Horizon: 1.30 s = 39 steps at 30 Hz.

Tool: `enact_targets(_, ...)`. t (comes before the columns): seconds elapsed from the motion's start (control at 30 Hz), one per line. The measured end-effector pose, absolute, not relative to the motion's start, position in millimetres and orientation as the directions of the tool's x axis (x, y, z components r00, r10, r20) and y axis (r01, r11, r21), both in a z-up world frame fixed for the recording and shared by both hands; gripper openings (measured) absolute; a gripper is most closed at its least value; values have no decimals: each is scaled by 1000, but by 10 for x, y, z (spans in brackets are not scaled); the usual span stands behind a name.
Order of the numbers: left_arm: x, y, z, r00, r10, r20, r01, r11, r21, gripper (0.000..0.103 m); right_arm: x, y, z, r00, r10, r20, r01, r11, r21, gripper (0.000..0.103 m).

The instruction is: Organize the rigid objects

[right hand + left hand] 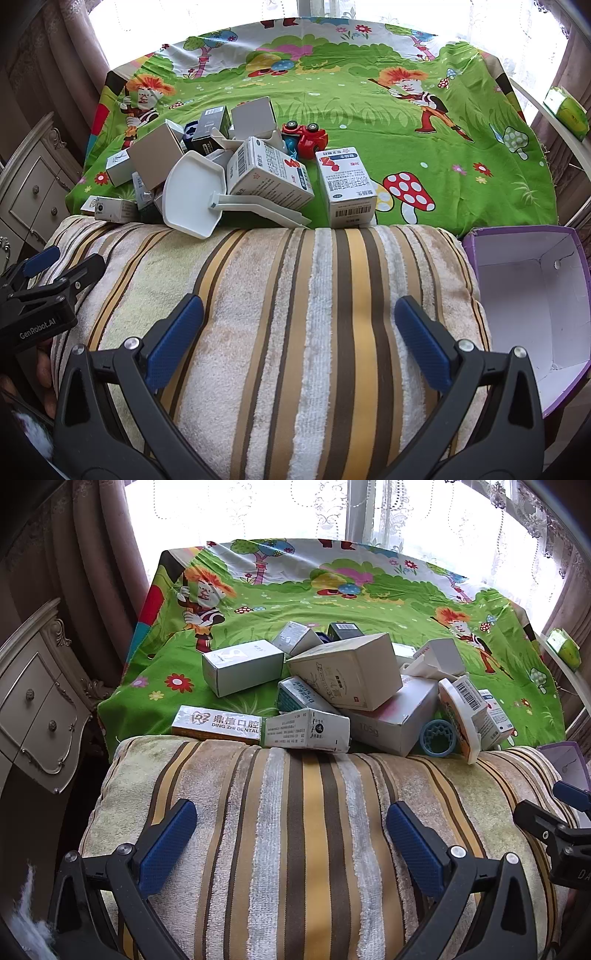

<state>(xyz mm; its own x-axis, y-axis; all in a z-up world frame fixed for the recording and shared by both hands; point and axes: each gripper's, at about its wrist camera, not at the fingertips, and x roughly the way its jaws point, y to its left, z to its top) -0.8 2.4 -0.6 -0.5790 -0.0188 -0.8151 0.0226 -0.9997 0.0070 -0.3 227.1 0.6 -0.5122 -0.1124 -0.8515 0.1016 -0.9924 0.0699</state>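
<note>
Right wrist view shows the right gripper (pixel 299 332) with its blue-padded jaws spread wide and nothing between them, hovering over a striped brown, yellow and white towel-covered cushion (pixel 280 295). The left gripper (pixel 291 834) is equally wide and empty over the same cushion.

The task's things, a jumbled pile of small cardboard boxes (pixel 343 686), lie just beyond the cushion's far edge on a bright green cartoon-print cloth (pixel 369 103). The pile is the risk: boxes lean on one another, so pulling a lower one, such as the silver dental-brand box (pixel 218 725), would likely topple those above or push them off the edge. A white plastic paddle-shaped piece (pixel 192 192) lies tilted against the boxes and could snag or swing if a neighbour moves. The red toy car (pixel 306 138) may roll when nudged.

An open purple cardboard box with white inside (pixel 528 295) sits at the right, beside the cushion, probably the destination. The raised cushion stands between both grippers and the pile.
</note>
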Motion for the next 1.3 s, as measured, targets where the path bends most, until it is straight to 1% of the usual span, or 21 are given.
enact_targets(0.2, -12, 46, -11, -578, -34, -815, 21, -999, 27, 103, 1, 2272, 7, -514, -112, -851, 102, -992, 69, 103)
enact_targets(1.3, -11, 48, -18, -578, -28, -815, 24, -1000, 17, 103, -4, 2265, 8, -515, -105, -851, 102, -993, 61, 103)
